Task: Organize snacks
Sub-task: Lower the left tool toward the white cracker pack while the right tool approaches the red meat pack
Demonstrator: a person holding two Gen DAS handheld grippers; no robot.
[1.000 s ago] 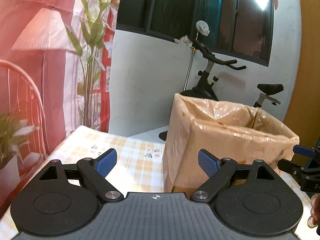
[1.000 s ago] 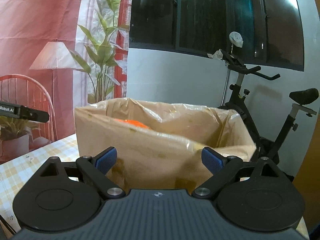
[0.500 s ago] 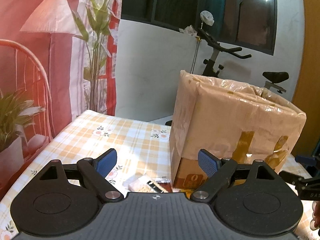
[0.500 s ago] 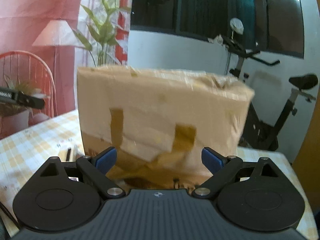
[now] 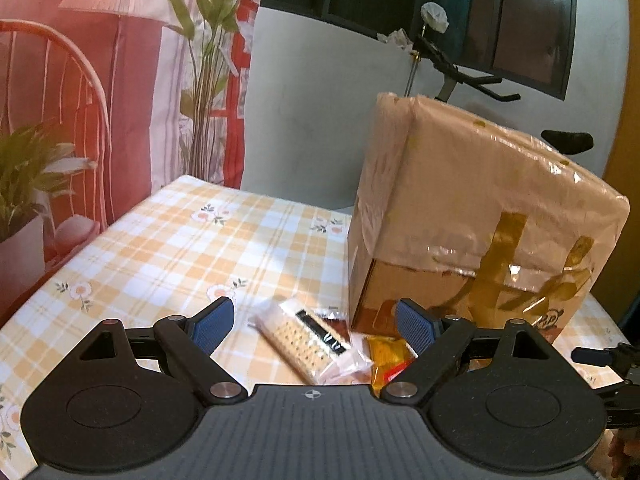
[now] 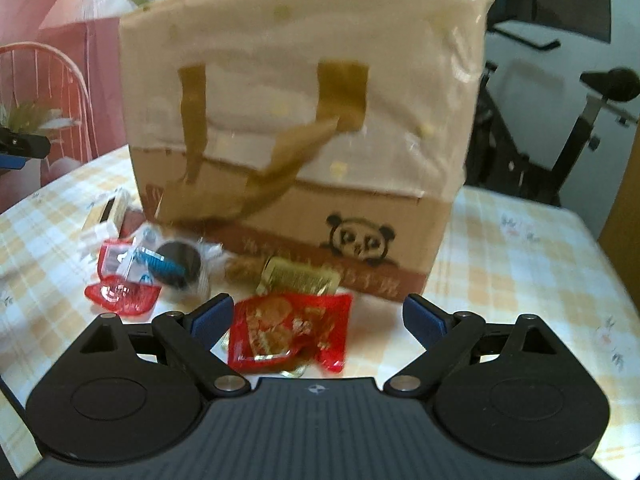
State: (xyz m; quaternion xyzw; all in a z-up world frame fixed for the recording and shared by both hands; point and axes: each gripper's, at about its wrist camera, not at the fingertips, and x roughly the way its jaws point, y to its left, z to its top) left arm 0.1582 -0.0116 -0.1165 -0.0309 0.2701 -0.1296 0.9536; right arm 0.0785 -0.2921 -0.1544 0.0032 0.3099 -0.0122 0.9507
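Note:
A tall cardboard box (image 5: pixel 472 216) lined with clear plastic stands on the checked table; it fills the right wrist view (image 6: pixel 304 128). Snack packets lie at its foot: a cracker pack (image 5: pixel 308 340), a yellow packet (image 5: pixel 388 356), a red packet (image 6: pixel 288 332), a gold packet (image 6: pixel 300 276), a dark round cookie pack (image 6: pixel 180 264) and red-and-clear wrappers (image 6: pixel 120 280). My left gripper (image 5: pixel 314 322) is open and empty, just above the cracker pack. My right gripper (image 6: pixel 318 316) is open and empty, over the red packet.
The table (image 5: pixel 168 248) has a yellow checked cloth with flowers. An exercise bike (image 6: pixel 560 128) stands behind the table on the right. A pink curtain, a plant (image 5: pixel 208 60) and a red chair are on the left. The other gripper shows at the left edge (image 6: pixel 20 148).
Both grippers have dropped from the level of the box's rim down towards the table. The snack packets at the foot of the box have come into view. Both stay open.

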